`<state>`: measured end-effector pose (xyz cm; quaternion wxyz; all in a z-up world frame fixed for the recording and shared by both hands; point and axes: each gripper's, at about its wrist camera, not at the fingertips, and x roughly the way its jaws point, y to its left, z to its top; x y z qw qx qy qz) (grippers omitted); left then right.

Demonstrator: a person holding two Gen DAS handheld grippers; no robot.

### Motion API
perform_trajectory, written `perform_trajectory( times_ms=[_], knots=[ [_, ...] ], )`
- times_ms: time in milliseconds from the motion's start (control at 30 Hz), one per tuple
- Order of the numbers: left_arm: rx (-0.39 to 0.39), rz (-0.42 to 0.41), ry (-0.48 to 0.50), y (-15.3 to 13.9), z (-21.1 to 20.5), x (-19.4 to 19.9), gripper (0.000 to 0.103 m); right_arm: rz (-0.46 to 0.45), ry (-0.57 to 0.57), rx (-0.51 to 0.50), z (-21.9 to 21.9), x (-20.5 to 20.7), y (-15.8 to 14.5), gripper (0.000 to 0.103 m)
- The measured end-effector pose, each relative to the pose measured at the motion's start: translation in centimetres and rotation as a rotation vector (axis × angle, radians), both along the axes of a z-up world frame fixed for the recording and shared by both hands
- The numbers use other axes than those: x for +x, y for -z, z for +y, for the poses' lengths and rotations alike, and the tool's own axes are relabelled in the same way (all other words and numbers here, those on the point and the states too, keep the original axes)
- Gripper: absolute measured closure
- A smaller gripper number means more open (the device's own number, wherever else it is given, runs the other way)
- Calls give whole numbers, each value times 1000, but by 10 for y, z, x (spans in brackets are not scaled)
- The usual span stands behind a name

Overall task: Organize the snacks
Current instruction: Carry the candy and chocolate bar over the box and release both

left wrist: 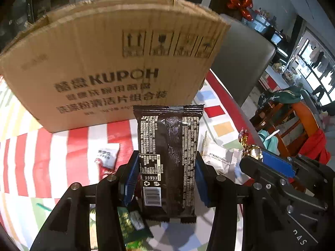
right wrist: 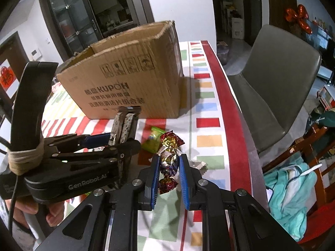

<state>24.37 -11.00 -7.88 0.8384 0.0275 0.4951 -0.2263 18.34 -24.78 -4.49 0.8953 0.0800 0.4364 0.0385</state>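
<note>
A dark brown snack packet (left wrist: pixel 169 129) stands upright between the blue pads of my left gripper (left wrist: pixel 167 156), which is shut on it above the striped tablecloth. Behind it stands an open cardboard box (left wrist: pixel 108 62) with printed lettering. My right gripper (right wrist: pixel 170 158) is shut on a foil-wrapped candy (right wrist: pixel 167 165). In the right wrist view the left gripper (right wrist: pixel 120 141) shows at the left with the brown packet (right wrist: pixel 125 123) edge-on, in front of the box (right wrist: pixel 129 79). In the left wrist view the right gripper (left wrist: pixel 258 156) holds the gold candy (left wrist: pixel 254 150) at the right.
A second foil candy (right wrist: pixel 170 139) and a green snack packet (right wrist: pixel 153 139) lie on the cloth ahead of the right gripper. White sachets (left wrist: pixel 217 156) and another green packet (left wrist: pixel 127 226) lie near the left gripper. A grey chair (right wrist: pixel 276 83) stands past the table's red-bordered right edge (right wrist: pixel 230 115).
</note>
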Motion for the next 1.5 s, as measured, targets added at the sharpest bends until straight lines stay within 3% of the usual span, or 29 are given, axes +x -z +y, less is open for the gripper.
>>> perform_trajectory(
  times_ms=[833,1233,1500],
  knots=[
    [-42,-219,-110,-114,50,-21,56,-210,-104,-7,35,5,-98,83],
    [18,-323,-147,-161,64,24,56,-245,-158,-31,49,54,-133,83],
    [58,-345,-166,-172,66,68,56,-243,-177,-72,57,94,-140,83]
  ],
)
